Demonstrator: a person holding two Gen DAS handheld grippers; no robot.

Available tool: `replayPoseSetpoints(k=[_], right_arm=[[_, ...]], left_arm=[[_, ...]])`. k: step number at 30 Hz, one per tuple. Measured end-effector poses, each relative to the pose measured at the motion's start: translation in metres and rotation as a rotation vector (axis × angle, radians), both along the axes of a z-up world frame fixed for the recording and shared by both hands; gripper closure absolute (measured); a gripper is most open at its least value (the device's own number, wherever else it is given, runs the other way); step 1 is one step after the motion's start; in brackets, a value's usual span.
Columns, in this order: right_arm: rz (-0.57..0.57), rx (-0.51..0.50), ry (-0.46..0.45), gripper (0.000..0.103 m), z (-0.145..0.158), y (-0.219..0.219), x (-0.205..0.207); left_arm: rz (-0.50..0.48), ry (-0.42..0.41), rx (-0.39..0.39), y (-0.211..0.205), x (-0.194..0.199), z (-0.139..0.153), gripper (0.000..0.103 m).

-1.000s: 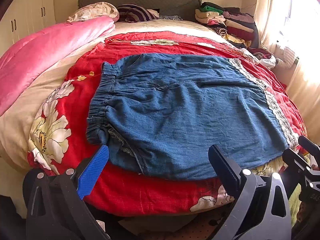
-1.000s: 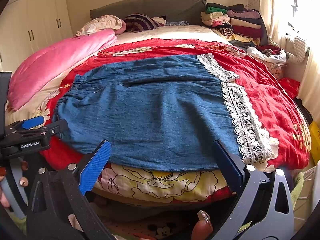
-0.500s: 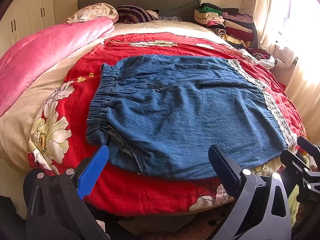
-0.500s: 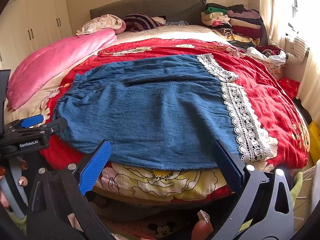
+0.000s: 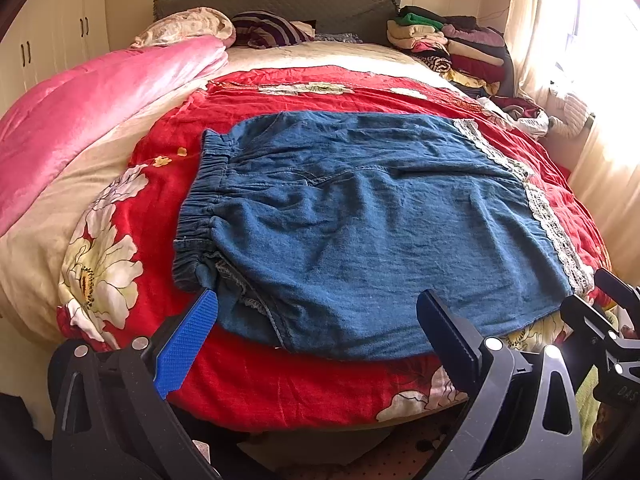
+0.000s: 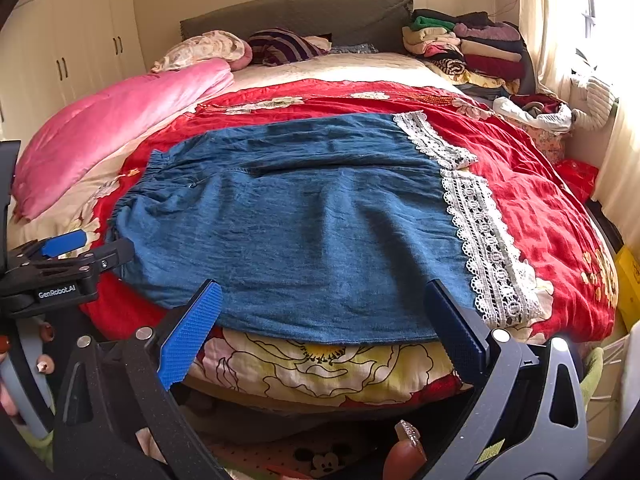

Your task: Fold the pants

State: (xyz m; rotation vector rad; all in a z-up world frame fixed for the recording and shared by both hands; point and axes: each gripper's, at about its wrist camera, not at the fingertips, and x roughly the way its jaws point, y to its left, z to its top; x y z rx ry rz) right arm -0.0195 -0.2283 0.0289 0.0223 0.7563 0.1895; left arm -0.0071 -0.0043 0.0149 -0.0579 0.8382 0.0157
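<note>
Blue denim pants [image 5: 360,216] with white lace hems [image 6: 484,240] lie flat on a red floral bedspread [image 5: 280,380], elastic waistband [image 5: 204,200] to the left, hems to the right. My left gripper [image 5: 316,332] is open and empty, just short of the pants' near edge at the waistband end. My right gripper [image 6: 320,320] is open and empty, just short of the near edge at the leg end. Each gripper shows at the side of the other's view: the left in the right wrist view [image 6: 60,264], the right in the left wrist view [image 5: 608,320].
A pink quilt [image 5: 80,108] lies along the bed's left side. Pillows [image 5: 192,28] and a stack of folded clothes [image 5: 452,48] sit at the headboard end. Loose clothes [image 6: 536,112] lie by the curtained window on the right. White wardrobes [image 6: 68,48] stand at the left.
Both grippers have crept slightly closer to the bed's near edge; the pants have not moved and both jaws stay open.
</note>
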Motion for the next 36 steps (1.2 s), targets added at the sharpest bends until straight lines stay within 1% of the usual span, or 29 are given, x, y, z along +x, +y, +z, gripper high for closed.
replayPoseSetpoints(k=[11,17,20,25,30,33,36], right_arm=[[0.012,-0.004,-0.003,0.008,0.002,0.001,0.003],[0.028,-0.013,-0.003,0.008,0.007,0.006,0.018],[0.05,-0.009,-0.001,0.008,0.01,0.007,0.031],[0.096,0.003,0.037,0.008,0.009,0.017,0.056],[0.136,-0.024,0.019,0.008,0.013,0.034,0.08],[0.154,-0.021,0.016,0.008,0.016,0.04,0.099],[0.169,-0.047,0.001,0.008,0.019,0.05,0.115]], left_arm=[[-0.004,-0.004,-0.001,-0.002,0.0,0.001,0.004],[0.003,-0.019,0.002,0.004,0.008,0.008,0.004],[0.011,-0.019,0.002,0.01,0.016,0.01,0.004],[0.029,-0.008,0.005,0.022,0.033,0.01,0.004],[0.066,-0.001,0.005,0.042,0.056,0.009,0.004],[0.092,-0.007,-0.002,0.055,0.07,0.011,0.004],[0.116,-0.008,-0.006,0.069,0.085,0.013,0.004]])
